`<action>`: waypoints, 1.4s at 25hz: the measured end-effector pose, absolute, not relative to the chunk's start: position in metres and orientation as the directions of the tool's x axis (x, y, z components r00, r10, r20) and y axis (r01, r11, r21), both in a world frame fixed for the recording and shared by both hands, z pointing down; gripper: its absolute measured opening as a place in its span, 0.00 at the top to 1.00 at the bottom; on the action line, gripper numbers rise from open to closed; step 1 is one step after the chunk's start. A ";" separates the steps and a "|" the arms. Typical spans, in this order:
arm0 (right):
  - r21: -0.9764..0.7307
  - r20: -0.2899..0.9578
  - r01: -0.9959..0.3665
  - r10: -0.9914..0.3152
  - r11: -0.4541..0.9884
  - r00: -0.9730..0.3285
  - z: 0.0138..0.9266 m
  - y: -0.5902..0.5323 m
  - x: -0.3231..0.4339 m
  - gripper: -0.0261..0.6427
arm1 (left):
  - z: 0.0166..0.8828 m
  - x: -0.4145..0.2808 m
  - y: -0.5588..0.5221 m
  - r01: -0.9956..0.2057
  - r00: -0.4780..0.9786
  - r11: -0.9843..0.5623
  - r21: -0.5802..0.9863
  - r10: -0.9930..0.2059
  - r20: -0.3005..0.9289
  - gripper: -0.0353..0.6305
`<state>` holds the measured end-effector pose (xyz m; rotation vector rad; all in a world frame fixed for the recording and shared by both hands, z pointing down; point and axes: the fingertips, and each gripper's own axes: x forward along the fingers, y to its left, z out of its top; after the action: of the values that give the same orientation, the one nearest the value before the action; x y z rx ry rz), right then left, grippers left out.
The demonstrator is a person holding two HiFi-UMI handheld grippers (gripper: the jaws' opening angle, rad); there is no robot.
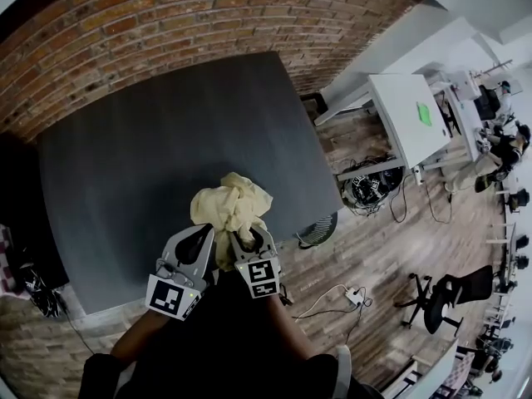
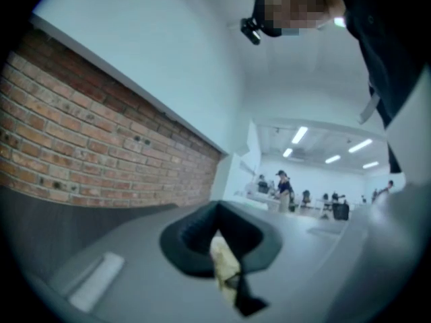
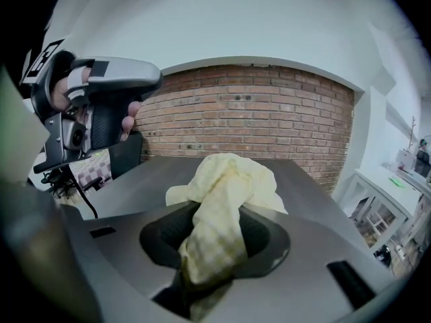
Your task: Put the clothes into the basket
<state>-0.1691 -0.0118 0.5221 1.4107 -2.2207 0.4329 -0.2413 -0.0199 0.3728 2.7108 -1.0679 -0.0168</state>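
A pale yellow cloth [image 1: 230,205] is bunched up and held in the air over the near edge of the dark grey table [image 1: 150,156]. Both grippers hold it from below, side by side. My left gripper [image 1: 202,239] is shut on a thin fold of the cloth [image 2: 225,264]. My right gripper [image 1: 246,243] is shut on a thicker fold [image 3: 213,237], and the rest of the cloth billows above its jaws. In the right gripper view, the left gripper's grey body [image 3: 108,79] shows at upper left in a hand.
A brick wall [image 1: 150,23] runs behind the table. A dark round container [image 1: 319,230] sits on the wooden floor at the table's right near corner. Cables and a power strip [image 1: 352,294] lie on the floor, with office chairs [image 1: 453,293] and white desks [image 1: 407,115] further right.
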 end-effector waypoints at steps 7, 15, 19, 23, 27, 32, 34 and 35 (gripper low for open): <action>-0.021 0.504 -0.929 -0.799 0.369 -0.329 0.501 0.010 -0.176 0.76 | 0.363 -0.253 0.006 -0.645 0.756 -0.734 0.213 -0.653 0.043 0.94; -0.014 0.467 -0.941 -0.830 0.339 -0.306 0.480 0.024 -0.173 0.76 | 0.363 -0.260 0.014 -0.639 0.760 -0.737 0.220 -0.649 0.036 0.94; -0.008 0.435 -0.946 -0.851 0.323 -0.294 0.468 0.030 -0.166 0.76 | 0.359 -0.251 0.021 -0.628 0.770 -0.749 0.213 -0.638 0.026 0.94; -0.012 0.406 -0.951 -0.868 0.308 -0.286 0.457 0.043 -0.155 0.76 | 0.357 -0.235 0.035 -0.611 0.784 -0.765 0.205 -0.620 0.026 0.94; -0.012 0.381 -0.959 -0.886 0.282 -0.265 0.449 0.053 -0.139 0.76 | 0.353 -0.218 0.047 -0.584 0.806 -0.787 0.200 -0.592 0.023 0.94; -0.022 0.365 -0.968 -0.899 0.250 -0.241 0.443 0.067 -0.120 0.76 | 0.354 -0.198 0.057 -0.561 0.823 -0.803 0.202 -0.567 0.034 0.94; -0.022 0.356 -0.971 -0.906 0.238 -0.230 0.439 0.076 -0.111 0.76 | 0.353 -0.189 0.063 -0.551 0.830 -0.810 0.202 -0.556 0.035 0.94; -0.022 0.350 -0.973 -0.909 0.232 -0.225 0.437 0.080 -0.107 0.76 | 0.352 -0.184 0.066 -0.545 0.834 -0.814 0.199 -0.550 0.035 0.94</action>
<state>-0.1070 0.0799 0.4373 1.7644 -2.2435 0.3450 -0.1837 0.0665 0.3520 2.8136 -0.8491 -0.0355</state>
